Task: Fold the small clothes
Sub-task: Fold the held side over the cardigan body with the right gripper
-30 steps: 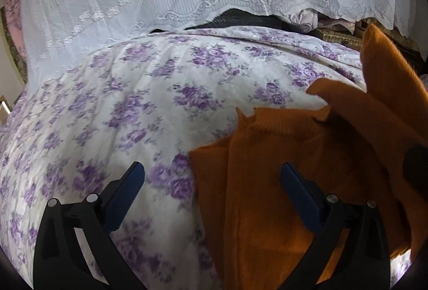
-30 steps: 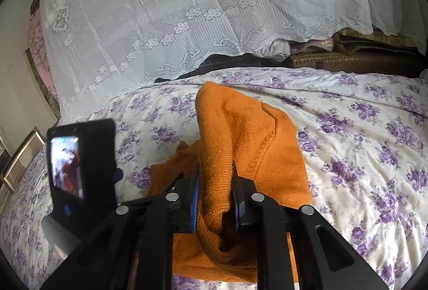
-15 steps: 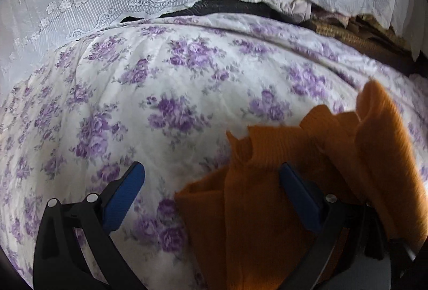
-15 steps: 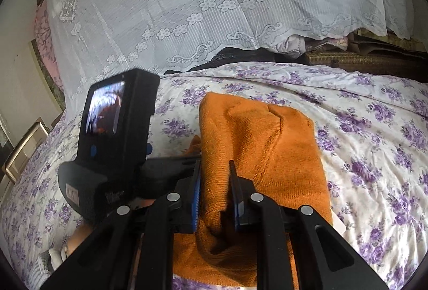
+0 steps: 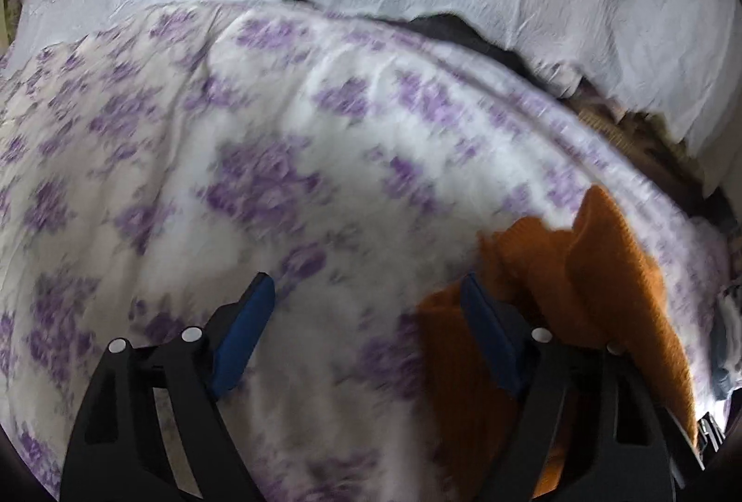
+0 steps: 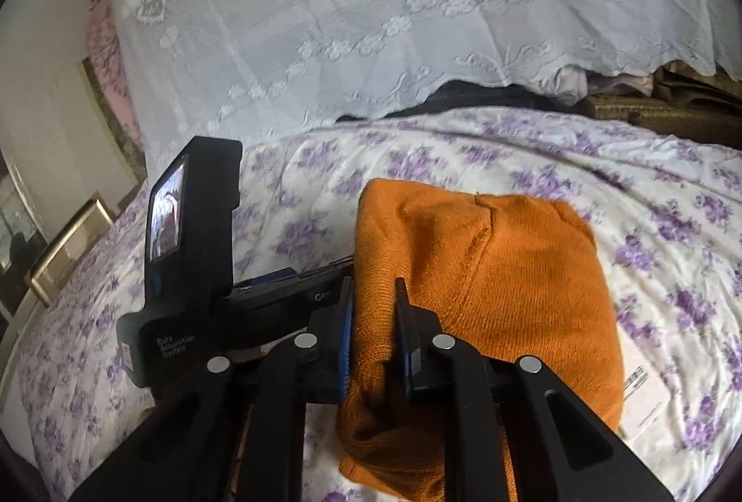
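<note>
One bed fills both of my views, covered by a single white bedspread printed with purple flowers [image 6: 533, 159]. Behind it hangs one white lace curtain [image 6: 371, 15], and dark and pale folded cloth shows under its scalloped hem at the far edge of the bed. At the left of my right-wrist view stands one gilt frame [image 6: 69, 247] against the pale wall.

There is one garment to fold, an orange knitted sweater [image 6: 510, 279], lying on the bedspread with part of it lifted into a hump. In my left-wrist view, which is blurred, the same sweater [image 5: 603, 270] sits at the lower right.

I carry two claws. My right gripper [image 6: 373, 312] is clamped on a fold of the sweater, the knit bunched between its two blue pads. My left gripper [image 5: 366, 316] has its jaws apart and closing; its right pad sits at the sweater's edge, but only bedspread lies between the two pads. Its black body with the small screen [image 6: 185, 270] shows just left of my right claw.
</note>
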The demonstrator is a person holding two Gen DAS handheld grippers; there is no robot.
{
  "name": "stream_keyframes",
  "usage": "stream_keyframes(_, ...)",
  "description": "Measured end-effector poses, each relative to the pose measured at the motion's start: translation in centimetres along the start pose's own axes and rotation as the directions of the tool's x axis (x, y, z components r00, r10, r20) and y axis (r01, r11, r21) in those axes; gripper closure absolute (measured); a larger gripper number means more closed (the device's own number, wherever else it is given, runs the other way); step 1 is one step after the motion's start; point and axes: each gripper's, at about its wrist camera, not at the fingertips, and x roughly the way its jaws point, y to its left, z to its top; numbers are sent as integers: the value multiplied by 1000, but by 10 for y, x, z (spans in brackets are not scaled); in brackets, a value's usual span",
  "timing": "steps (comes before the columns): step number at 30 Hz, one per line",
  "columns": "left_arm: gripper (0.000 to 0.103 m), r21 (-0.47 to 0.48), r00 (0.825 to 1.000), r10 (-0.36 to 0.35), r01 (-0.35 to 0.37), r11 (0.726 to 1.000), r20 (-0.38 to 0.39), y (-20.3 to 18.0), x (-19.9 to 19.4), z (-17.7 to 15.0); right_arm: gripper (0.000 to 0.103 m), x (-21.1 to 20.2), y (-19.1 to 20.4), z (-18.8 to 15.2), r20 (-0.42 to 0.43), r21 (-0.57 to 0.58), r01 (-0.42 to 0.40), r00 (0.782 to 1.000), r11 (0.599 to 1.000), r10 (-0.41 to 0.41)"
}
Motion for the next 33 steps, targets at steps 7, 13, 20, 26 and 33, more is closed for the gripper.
stream_keyframes(7, 13, 16, 999, 42, -42, 999, -2, 2, 0, -4, 85, 29, -17, -31, -155, 30, -51, 986, 998, 55)
stream_keyframes(13, 8, 19, 990, 62, -65, 998, 128, -1, -29, 1, 55, 18, 13, -38, -126, -165, -62, 991, 984, 41)
stream_keyframes(20, 7, 111, 977, 102, -124, 986, 190, -26, -44, 0, 55, -61, -13, -44, 52, -286, -16, 998, 958, 32)
stream_keyframes(26, 4, 234, 968, 160, -204, 951, 194, -57, -35, -18, 83, -42, -57, -47, -18, -168, 75, 997, 983, -79)
stream_keyframes(33, 4, 303, 951, 272, -306, 902, 149, -63, -9, -36, 83, -22, -62, -64, -105, -157, 58, 992, 986, -75)
